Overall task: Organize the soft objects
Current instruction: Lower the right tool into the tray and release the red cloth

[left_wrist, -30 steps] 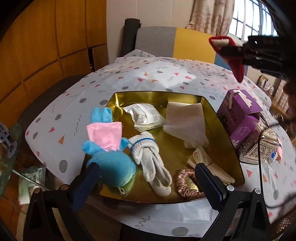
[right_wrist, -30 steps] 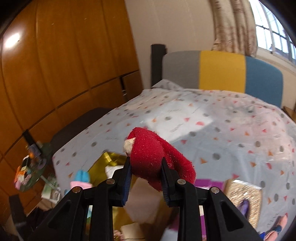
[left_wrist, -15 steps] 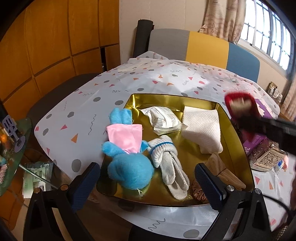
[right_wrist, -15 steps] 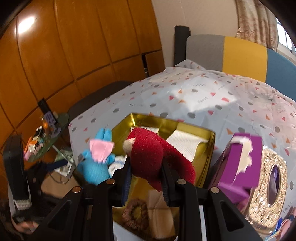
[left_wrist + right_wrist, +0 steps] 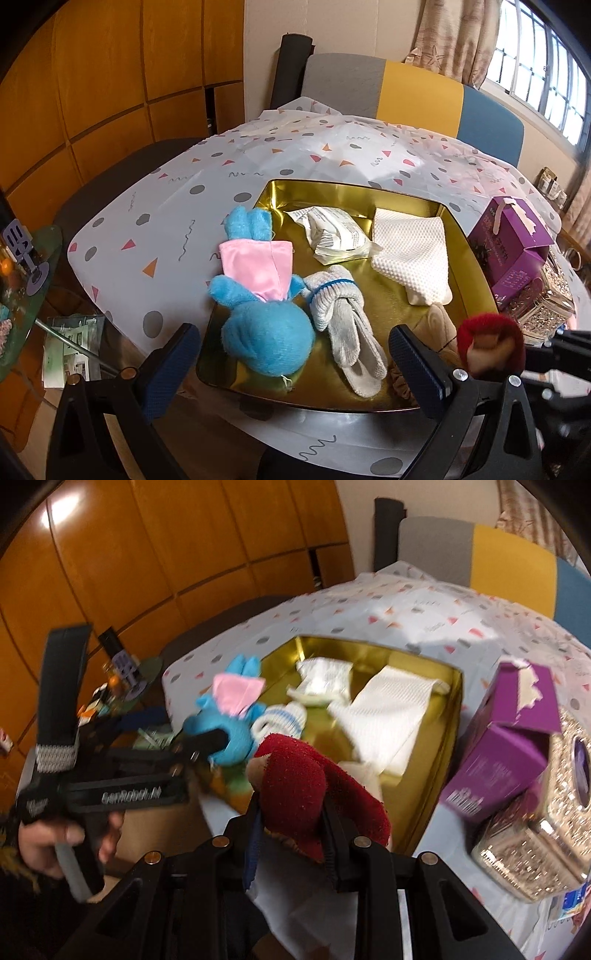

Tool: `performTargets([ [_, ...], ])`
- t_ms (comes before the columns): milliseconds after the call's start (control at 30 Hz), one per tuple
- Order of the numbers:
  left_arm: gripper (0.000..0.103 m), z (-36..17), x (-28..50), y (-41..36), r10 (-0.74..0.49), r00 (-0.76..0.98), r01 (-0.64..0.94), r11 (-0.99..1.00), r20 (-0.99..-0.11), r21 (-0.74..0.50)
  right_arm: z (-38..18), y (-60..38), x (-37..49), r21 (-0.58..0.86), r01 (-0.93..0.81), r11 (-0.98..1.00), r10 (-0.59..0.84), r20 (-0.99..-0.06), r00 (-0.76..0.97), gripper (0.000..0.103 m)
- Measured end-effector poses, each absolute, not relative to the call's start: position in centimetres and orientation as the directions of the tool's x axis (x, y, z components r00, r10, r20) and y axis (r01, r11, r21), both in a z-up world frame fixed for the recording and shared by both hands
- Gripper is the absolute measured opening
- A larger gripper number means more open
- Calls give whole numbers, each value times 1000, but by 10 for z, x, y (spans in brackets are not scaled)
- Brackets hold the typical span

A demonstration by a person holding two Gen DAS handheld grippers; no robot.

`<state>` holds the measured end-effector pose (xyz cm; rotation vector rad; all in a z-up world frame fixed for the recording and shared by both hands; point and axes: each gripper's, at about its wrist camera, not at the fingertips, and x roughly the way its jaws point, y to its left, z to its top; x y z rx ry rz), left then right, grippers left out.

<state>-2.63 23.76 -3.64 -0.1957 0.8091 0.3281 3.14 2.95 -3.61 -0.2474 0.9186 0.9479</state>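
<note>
You hold the fuzzy red plush toy (image 5: 295, 775) pinched in your right gripper (image 5: 291, 823) above the shiny gold metal tray (image 5: 452, 716), ready to join the other softs; your left gripper (image 5: 295, 373) waits wide and empty.

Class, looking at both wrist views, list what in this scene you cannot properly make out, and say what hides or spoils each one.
- Red soft toy: right wrist view, its lower part is covered by the right gripper.
- Brown scrunchie: left wrist view, mostly behind a finger of the left gripper.
- Printing on the purple box: right wrist view, blurred.
- Sparkly container: left wrist view, partly behind the purple box.
</note>
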Motion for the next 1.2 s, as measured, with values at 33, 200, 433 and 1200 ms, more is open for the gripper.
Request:
performTargets([
  [33, 103, -36, -27, 240, 213, 643, -364, 930, -735, -49, -38, 31, 30, 195, -789, 582, 586, -774, 241, 28],
  [200, 103, -35, -32, 255, 240, 641, -402, 914, -729, -53, -39, 43, 37, 200, -787, 584, 577, -784, 229, 28],
  [433, 103, -35, -45, 294, 294, 622, -491, 868, -725, -70, -33, 49, 61, 234, -713, 660, 578, -765, 284, 28],
  [1200, 103, -44, -38, 277, 255, 622, -434, 899, -740, -55, -86, 88, 116, 235, -630, 740, 476, -845, 244, 43],
])
